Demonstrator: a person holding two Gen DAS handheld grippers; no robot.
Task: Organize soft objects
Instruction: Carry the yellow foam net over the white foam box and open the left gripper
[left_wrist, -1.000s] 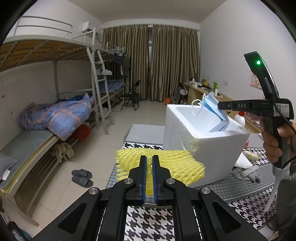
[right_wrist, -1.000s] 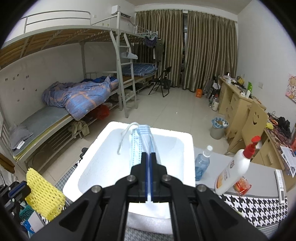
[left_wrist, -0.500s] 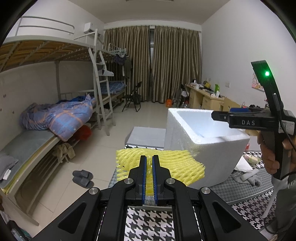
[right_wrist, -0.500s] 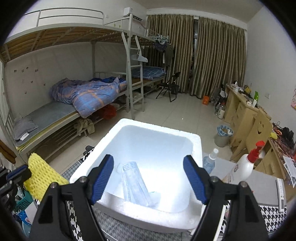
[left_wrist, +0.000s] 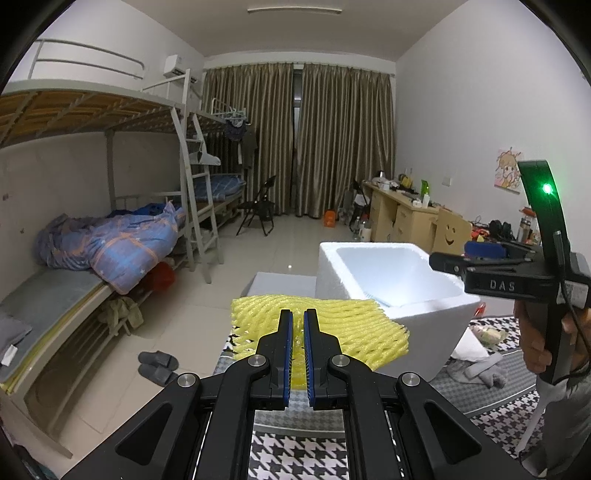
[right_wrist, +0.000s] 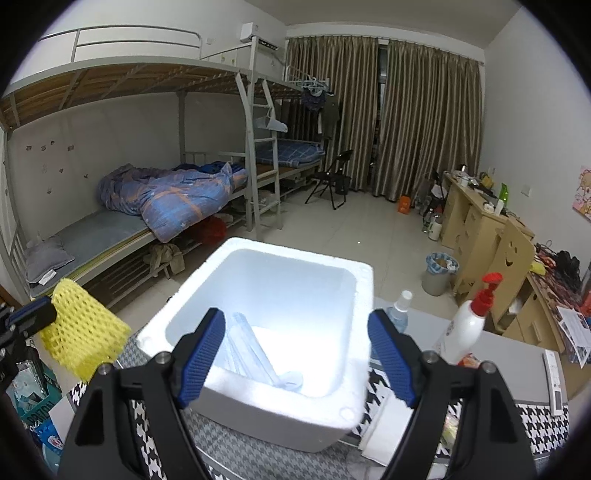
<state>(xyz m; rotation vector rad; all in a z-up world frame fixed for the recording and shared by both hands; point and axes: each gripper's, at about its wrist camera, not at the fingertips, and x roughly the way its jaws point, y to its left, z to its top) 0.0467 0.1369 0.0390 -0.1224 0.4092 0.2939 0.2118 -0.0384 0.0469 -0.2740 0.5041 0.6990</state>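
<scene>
Houndstooth-cloth desk (left_wrist: 295, 458) in a bunk-bed dorm, left tool (left_wrist: 298, 354) clamping yellow foam net (left_wrist: 332, 325), right tool (right_wrist: 295, 354) wide open, pale blue face mask (right_wrist: 255, 354) inside white styrofoam box (right_wrist: 280, 406) only in right view

- We see white walls (left_wrist: 436, 122) and a pale tiled floor (left_wrist: 291, 243).
- Brown curtains (left_wrist: 299, 136) hang closed ahead of us.
- Metal bunk beds (right_wrist: 122, 155) line our left; wooden desks (right_wrist: 476, 218) our right.

Left hand-held gripper (left_wrist: 298, 354) clamped, right hand-held gripper (right_wrist: 295, 354) agape.
</scene>
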